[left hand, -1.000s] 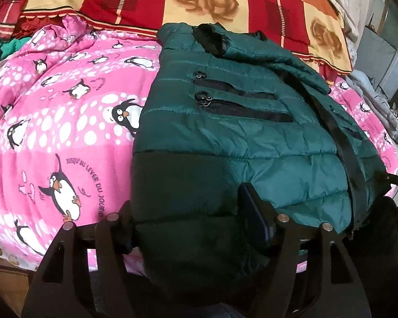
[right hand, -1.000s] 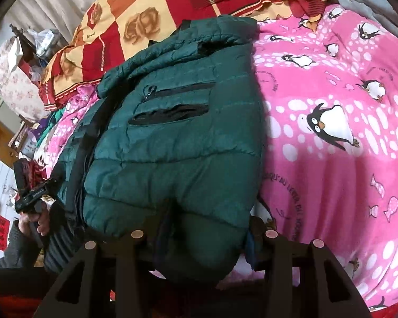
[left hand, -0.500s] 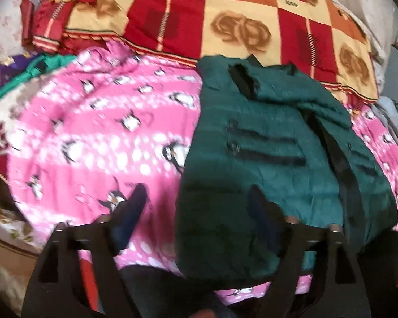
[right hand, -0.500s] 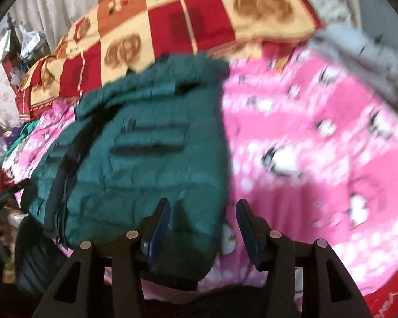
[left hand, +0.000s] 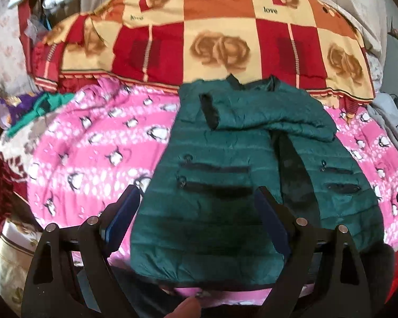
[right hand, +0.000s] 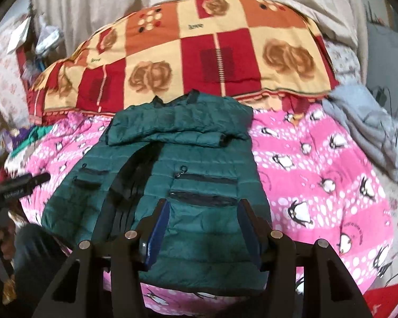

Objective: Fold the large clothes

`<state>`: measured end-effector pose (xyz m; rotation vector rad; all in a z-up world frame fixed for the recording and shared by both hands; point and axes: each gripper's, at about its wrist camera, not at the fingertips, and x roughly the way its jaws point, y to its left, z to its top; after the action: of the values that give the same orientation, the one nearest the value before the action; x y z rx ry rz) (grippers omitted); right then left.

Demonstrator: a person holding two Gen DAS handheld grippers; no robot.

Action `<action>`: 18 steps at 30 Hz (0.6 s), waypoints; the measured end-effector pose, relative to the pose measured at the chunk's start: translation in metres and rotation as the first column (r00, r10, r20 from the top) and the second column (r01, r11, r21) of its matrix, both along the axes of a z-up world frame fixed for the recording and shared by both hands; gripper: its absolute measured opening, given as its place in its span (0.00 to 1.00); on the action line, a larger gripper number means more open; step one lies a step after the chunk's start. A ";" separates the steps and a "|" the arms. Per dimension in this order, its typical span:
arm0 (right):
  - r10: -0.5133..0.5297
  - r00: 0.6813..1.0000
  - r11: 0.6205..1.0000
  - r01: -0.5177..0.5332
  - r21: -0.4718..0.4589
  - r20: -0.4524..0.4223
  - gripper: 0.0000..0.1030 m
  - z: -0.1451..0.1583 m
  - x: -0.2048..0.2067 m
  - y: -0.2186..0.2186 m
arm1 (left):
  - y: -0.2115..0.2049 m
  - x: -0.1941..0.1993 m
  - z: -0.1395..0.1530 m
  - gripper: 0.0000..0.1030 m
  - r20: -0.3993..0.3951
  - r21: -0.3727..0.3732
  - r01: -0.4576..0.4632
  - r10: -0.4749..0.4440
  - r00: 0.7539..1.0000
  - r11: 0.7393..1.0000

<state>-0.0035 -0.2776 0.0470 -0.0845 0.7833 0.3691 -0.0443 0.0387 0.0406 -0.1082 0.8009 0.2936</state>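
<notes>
A dark green puffer jacket (left hand: pixel 225 137) lies face up on the pink penguin blanket (left hand: pixel 92 159), its sleeves folded across the chest and its hem toward me. My left gripper (left hand: pixel 196 201) hovers above the hem's left half, jaws wide open, nothing between the pads. The right wrist view shows the same jacket (right hand: pixel 193 159). My right gripper (right hand: pixel 203 206) hangs open over the hem's right half, clear of the fabric. Both grippers point down at the jacket from above the bed's near edge.
A red, orange and cream patchwork quilt (left hand: pixel 212 39) is heaped at the back of the bed. A grey garment (right hand: pixel 371 137) lies at the right edge, a green cloth (left hand: pixel 39 106) at the left. Pale curtains hang behind.
Both grippers let go of the jacket's hem, opened, and rose up and back from it. The jacket now lies flat and looks smaller in both views.
</notes>
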 end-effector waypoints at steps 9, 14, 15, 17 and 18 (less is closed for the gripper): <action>-0.034 0.999 0.999 0.034 -0.021 0.001 0.49 0.000 -0.004 -0.003 | 0.003 -0.010 -0.001 0.85 0.033 0.029 -0.004 0.003 0.999 1.000; -0.023 1.000 0.999 0.023 -0.044 0.000 0.49 -0.007 -0.001 -0.005 | 0.008 -0.006 -0.008 0.85 0.020 0.019 -0.017 0.016 1.000 1.000; -0.029 1.000 0.998 0.029 -0.051 -0.007 0.49 -0.011 0.002 -0.006 | 0.009 -0.005 -0.010 0.85 0.015 0.017 -0.019 0.019 1.000 1.000; -0.039 0.999 0.999 0.038 -0.038 -0.025 0.49 -0.017 0.006 -0.013 | 0.010 -0.004 -0.014 0.85 0.003 0.017 -0.019 0.019 1.000 1.000; -0.052 0.998 0.998 0.051 -0.023 -0.040 0.49 -0.021 0.009 -0.021 | 0.011 -0.003 -0.016 0.85 -0.004 0.017 -0.013 0.013 1.000 1.000</action>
<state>0.0054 -0.2983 0.0256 -0.0776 0.8280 0.3141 -0.0470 0.0493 0.0248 -0.0969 0.8022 0.3125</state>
